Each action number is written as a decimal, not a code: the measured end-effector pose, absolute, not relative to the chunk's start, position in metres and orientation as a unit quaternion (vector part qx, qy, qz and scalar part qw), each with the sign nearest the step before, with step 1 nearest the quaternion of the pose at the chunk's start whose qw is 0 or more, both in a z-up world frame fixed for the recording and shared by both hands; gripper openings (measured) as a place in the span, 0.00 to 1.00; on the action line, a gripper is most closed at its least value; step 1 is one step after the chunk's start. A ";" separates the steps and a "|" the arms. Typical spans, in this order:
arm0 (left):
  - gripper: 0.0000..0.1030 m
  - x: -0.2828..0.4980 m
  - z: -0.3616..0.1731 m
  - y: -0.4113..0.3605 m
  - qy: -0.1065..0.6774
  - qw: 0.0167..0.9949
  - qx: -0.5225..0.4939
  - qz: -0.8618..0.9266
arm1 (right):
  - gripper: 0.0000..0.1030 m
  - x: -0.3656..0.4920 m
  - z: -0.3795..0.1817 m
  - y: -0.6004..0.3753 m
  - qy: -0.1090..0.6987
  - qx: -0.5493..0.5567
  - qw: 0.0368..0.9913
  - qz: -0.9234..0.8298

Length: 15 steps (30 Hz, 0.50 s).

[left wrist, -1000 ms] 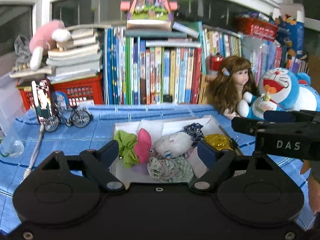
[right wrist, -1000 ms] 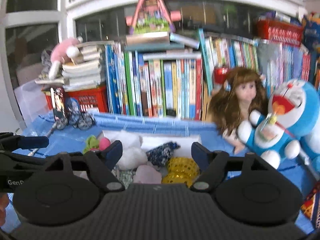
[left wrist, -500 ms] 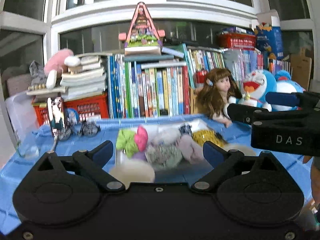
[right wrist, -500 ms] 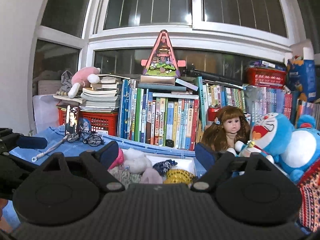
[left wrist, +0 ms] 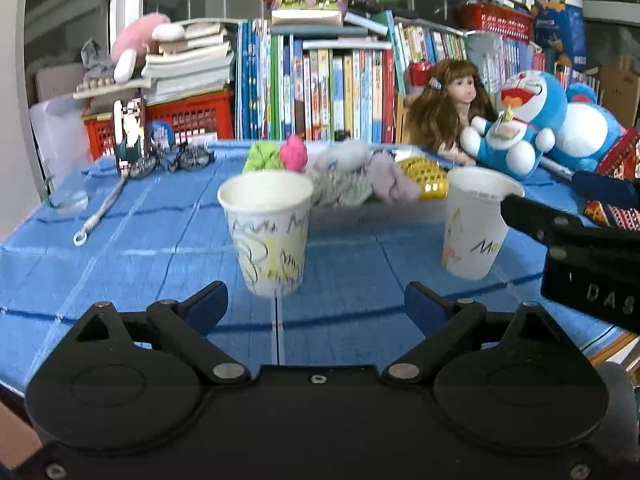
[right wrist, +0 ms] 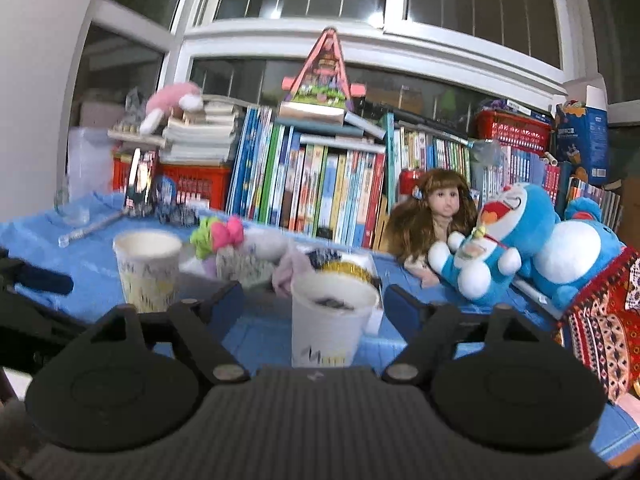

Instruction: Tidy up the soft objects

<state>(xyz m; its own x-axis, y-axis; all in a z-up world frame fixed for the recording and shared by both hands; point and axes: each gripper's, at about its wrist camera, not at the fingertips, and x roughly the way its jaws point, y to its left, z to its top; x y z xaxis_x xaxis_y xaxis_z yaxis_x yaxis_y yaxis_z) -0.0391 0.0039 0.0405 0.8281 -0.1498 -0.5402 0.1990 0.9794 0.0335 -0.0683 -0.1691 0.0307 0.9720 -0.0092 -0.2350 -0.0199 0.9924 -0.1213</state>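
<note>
Heap of soft hair ties (left wrist: pixel 340 178) just behind left paper cup (left wrist: pixel 267 236): light, squashy, snag-prone; best pinched at a bunched fold. Left gripper (left wrist: pixel 316 306) wide, closing slightly, empty, near that cup. Right gripper (right wrist: pixel 314 306) closing around right paper cup (right wrist: pixel 330 320), not touching.

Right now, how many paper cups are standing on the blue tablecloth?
2. One paper cup stands ahead of the left gripper; the other cup stands between the right gripper's closing fingers, untouched. None visibly hidden.

White-framed windows (right wrist: pixel 384 12) rise behind a crowded row of books (right wrist: pixel 320 196).
</note>
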 end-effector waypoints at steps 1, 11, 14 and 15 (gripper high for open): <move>0.89 -0.038 0.038 0.004 0.282 0.954 0.044 -0.089 | 0.75 -0.069 0.027 -0.168 0.123 -0.064 0.990 0.004; 0.63 -0.024 0.014 -0.006 0.313 0.944 0.044 -0.093 | 0.39 -0.062 -0.007 -0.153 0.172 -0.084 0.981 0.026; 0.53 -0.020 0.010 -0.011 0.319 0.942 0.046 -0.099 | 0.33 -0.059 -0.013 -0.150 0.182 -0.086 0.979 0.033; 0.49 -0.019 0.008 -0.013 0.320 0.941 0.048 -0.099 | 0.31 -0.057 -0.014 -0.150 0.187 -0.083 0.978 0.036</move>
